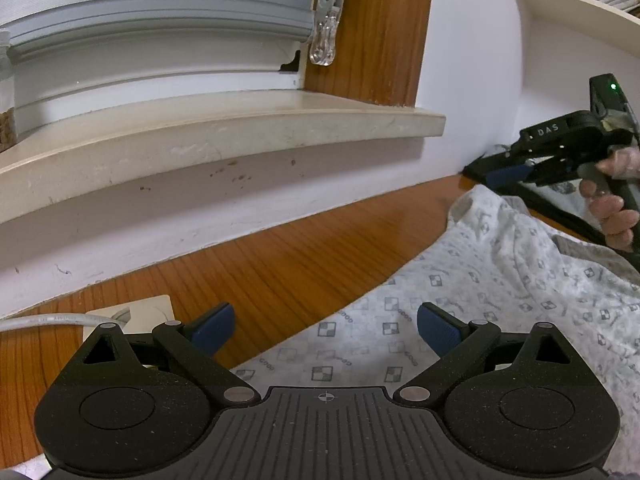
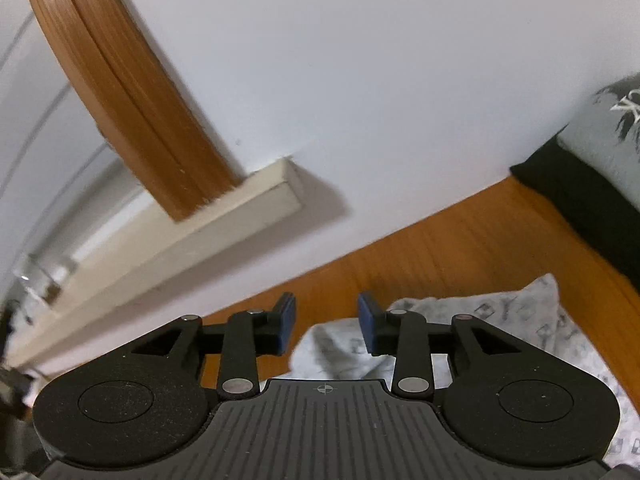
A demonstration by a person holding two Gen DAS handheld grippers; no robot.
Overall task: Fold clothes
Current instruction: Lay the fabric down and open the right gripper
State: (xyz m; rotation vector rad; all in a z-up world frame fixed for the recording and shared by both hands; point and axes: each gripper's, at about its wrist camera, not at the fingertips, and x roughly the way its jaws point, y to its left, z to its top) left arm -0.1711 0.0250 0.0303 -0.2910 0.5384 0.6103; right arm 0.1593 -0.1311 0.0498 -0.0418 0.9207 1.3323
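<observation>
1. White cotton garment w/ grey checkered-square print [image 1: 472, 300] lies spread on the orange-brown wooden tabletop [image 1: 280, 272], mostly flat, lightly creased.
2. Far corner [image 1: 476, 204] is bunched up, raised off the tabletop, near its back edge by the wall.
3. Right wrist view: same garment [image 2: 500, 320] crumpled, a rumpled fold [image 2: 332, 344] humped up on the tabletop [image 2: 460, 248].
4. Left edge runs diagonally across the tabletop.

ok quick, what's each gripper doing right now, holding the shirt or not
left gripper: jaws wide open, empty, over the patterned shirt.
right gripper: jaws partly open, nothing between them, shirt just below.
</observation>
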